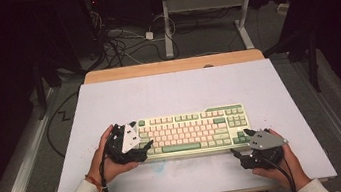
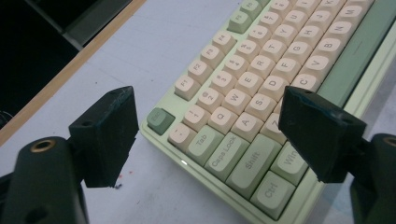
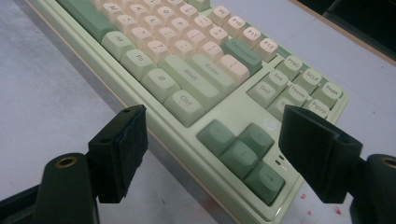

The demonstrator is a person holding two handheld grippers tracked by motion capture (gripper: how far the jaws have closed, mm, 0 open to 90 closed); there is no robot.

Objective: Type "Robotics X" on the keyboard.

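I'm holding my left fingers (image 1: pixel 144 147) wide open at the keyboard (image 1: pixel 191 132)'s left end, lower centre-left of the high view, nothing gripped. In the left gripper view my two fingers (image 2: pixel 111 135) are standing spread, one low left over bare worktop (image 1: pixel 173 93), the other low right over the Z and Win keys, with the keyboard's corner running between them from the centre to the upper right. My right fingers (image 1: pixel 238 143) are also gaping open, empty, at the keyboard's right near corner, lower right of the high view. In the right gripper view one finger (image 3: pixel 123 154) is sitting low left over worktop just off the keyboard's front edge, the other low right by the arrow keys (image 3: pixel 243 149), which are lying between them. Can't tell if any finger is touching the keyboard. Keyboard is lying flat mid-worktop, centre of the high view, long side across the frame.
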